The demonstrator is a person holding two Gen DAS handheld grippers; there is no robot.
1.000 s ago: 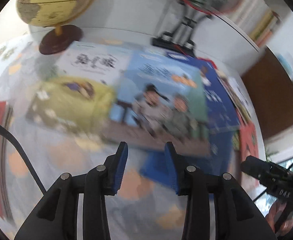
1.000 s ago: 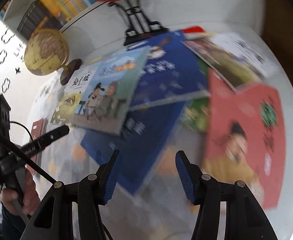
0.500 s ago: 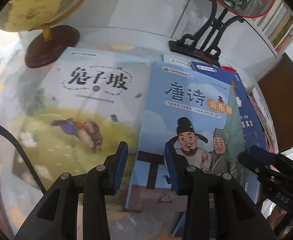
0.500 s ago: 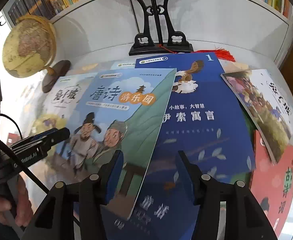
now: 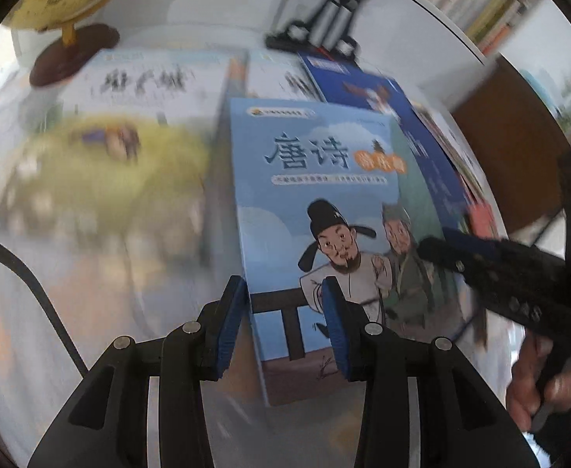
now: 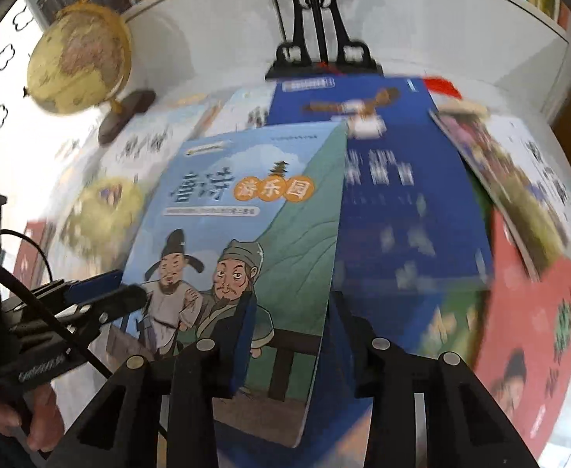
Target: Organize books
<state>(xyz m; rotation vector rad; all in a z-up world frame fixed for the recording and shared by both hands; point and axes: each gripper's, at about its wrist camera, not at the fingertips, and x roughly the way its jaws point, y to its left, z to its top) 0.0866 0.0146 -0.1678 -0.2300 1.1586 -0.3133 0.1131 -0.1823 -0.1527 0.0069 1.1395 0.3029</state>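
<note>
A light blue book (image 5: pixel 324 195) with two cartoon men on its cover tops a spread of books. My left gripper (image 5: pixel 283 325) straddles its left edge, one finger beside that edge and the other over the cover, with a wide gap. My right gripper (image 6: pixel 291 335) has its jaws closing around the right edge of the book (image 6: pixel 246 234): one finger lies on the cover, the other is hidden under the edge. That side is raised off the dark blue book (image 6: pixel 402 202). Each gripper shows in the other's view: the right gripper (image 5: pixel 433 243) and the left gripper (image 6: pixel 125 288).
A white and green book (image 5: pixel 129 136) lies to the left, with a red book (image 6: pixel 531 331) and a picture book (image 6: pixel 519 171) to the right. A globe (image 6: pixel 78 58) and a black stand (image 6: pixel 320 50) stand at the back by the white wall. A hand (image 5: pixel 538 386) holds the right gripper.
Both grippers have come down onto the light blue book, and its side edges now sit between their fingers. The right jaws have narrowed. The book's right side has lifted off the pile.
</note>
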